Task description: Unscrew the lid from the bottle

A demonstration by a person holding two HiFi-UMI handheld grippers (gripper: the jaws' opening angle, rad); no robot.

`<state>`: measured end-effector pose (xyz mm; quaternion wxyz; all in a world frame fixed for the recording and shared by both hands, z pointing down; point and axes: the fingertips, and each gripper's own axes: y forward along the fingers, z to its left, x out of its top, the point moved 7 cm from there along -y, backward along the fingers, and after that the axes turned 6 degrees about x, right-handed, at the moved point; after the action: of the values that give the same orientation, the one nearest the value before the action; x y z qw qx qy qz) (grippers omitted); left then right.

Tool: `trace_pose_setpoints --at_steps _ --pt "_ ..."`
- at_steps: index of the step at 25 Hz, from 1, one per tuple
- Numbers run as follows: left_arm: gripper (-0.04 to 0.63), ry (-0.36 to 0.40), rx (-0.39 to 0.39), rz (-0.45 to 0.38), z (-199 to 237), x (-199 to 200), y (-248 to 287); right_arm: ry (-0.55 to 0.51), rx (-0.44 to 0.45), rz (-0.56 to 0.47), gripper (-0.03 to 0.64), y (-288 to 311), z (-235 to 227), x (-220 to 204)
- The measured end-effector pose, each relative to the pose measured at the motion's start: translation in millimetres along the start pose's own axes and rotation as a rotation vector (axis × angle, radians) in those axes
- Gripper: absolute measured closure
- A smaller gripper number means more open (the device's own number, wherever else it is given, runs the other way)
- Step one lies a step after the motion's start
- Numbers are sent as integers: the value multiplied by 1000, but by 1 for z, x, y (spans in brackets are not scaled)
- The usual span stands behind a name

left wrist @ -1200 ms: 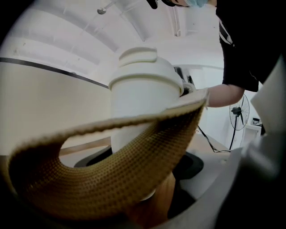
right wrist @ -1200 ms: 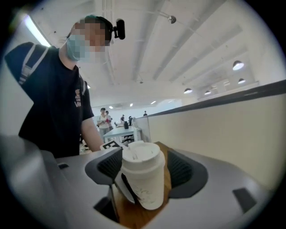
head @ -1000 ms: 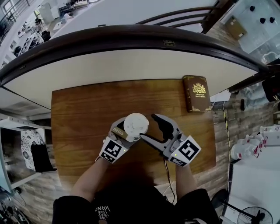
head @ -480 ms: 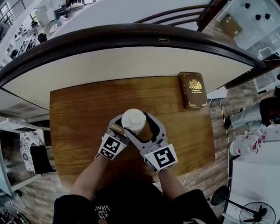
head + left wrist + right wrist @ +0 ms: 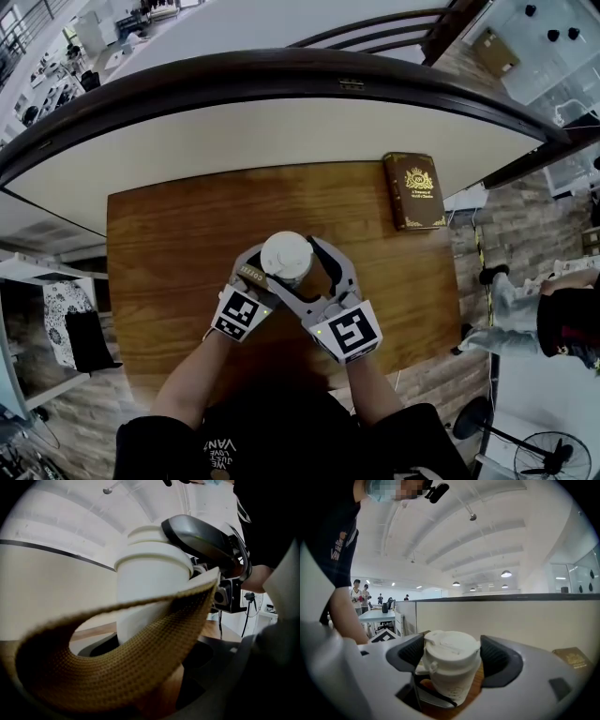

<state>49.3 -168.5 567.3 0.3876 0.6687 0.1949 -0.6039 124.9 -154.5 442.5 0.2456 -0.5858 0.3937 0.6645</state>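
White bottle (image 5: 140, 588) is being clamped steady by left gripper (image 5: 265, 277) while jaws of right gripper (image 5: 298, 270), just opening, are being set loosely round lid (image 5: 452, 648).

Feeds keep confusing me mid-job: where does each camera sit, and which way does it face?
Head view: on the person's head, looking steeply down at the table, bottle and book; both forearms, left claw and right claw show.
Left gripper view: on the left claw, looking along its jaws at the bottle it grips; right claw behind.
Right gripper view: on the right claw, facing the partition; its jaws, just opening, stand around the lid; person's arm at left.
Shared: both gripper views show the bottle's lid.
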Motion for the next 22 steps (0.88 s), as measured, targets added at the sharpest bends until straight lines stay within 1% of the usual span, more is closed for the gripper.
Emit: trace_pose_setpoints --at_steps 5,9,14,16,18,22 --pt "221 -10 5 1 1 -1 0 -27 -2 7 279 4 0 -1" --pt "222 -26 16 8 3 -1 -1 -63 -35 -3 279 10 2 2" --pt "222 -17 12 11 2 -2 0 -13 -83 -11 279 8 3 1" --pt "222 -9 13 11 0 -3 0 27 -91 -20 279 4 2 1" --pt "222 -11 12 11 0 -3 0 68 -90 -49 279 0 2 2" --pt "222 -23 4 13 1 -3 0 83 -92 -103 279 -6 2 20"
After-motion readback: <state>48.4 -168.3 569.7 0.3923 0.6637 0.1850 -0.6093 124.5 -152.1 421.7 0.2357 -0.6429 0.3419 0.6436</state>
